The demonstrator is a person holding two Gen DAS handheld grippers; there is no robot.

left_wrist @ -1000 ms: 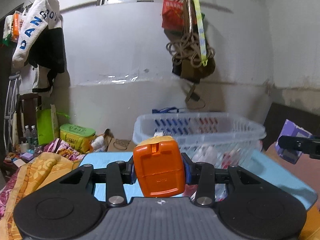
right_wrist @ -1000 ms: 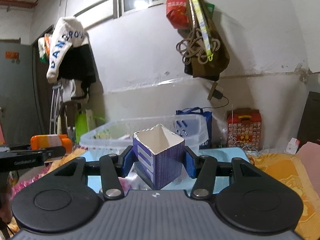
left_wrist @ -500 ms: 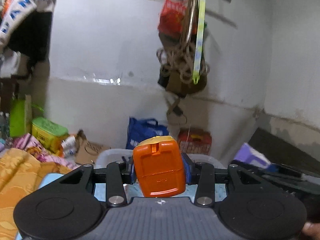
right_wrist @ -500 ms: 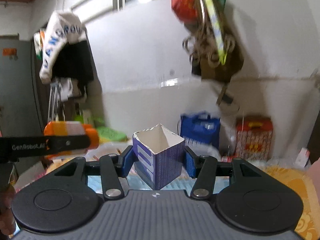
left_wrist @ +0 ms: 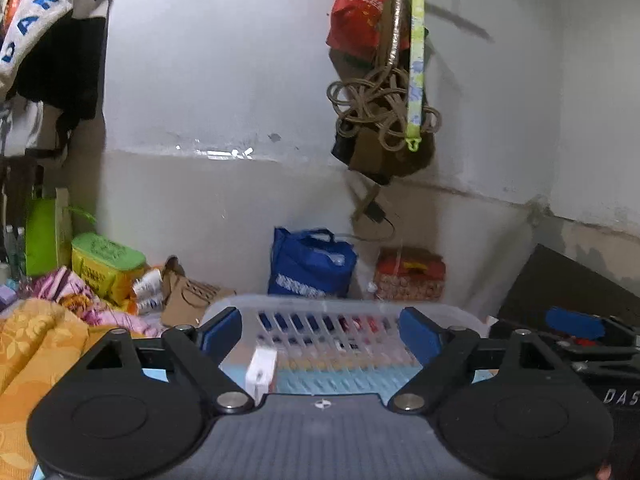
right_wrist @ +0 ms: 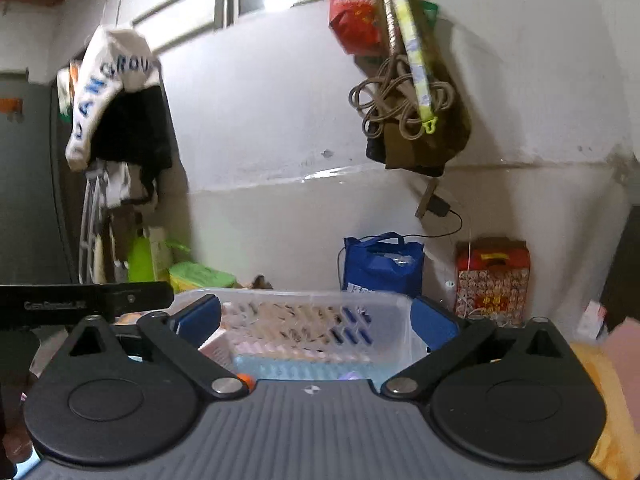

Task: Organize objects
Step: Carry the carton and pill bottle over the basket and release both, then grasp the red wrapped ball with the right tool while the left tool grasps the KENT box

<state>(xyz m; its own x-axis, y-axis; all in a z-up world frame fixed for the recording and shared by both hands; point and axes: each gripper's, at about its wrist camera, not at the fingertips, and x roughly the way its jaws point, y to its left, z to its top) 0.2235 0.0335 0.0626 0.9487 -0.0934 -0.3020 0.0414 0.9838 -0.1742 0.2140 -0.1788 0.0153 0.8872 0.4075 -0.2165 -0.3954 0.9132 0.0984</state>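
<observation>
Both claws hang spread wide with nothing between their blue pads: the left claw [left_wrist: 320, 334] and the right claw [right_wrist: 314, 322] each point over the near rim of the same clear slotted basket [left_wrist: 340, 306], which reads as the drop spot for the sorting. Held that way, side by side and just above the basket, they look placed to let things fall inside rather than to pick anything up. In the left view a small white box [left_wrist: 261, 372] lies in the basket close under the left claw; in the right view an orange bit [right_wrist: 244, 380] and a pale purple bit [right_wrist: 348, 376] peep out at the gripper body's edge, too hidden to name. The basket sits on a light blue cloth [left_wrist: 332, 380] that shows through its slots, and an orange patterned blanket [left_wrist: 36, 344] spreads to the left, so the support is likely a bed, though little of it shows. Beyond stand a blue bag [right_wrist: 382, 266], a red printed box [right_wrist: 492, 280] and a green-lidded yellow tub [left_wrist: 106, 264] against a white wall. Higher up, a coil of rope [right_wrist: 400, 104] and a red sack [right_wrist: 354, 16] hang from a rail, with clothes on the left and a window above.
</observation>
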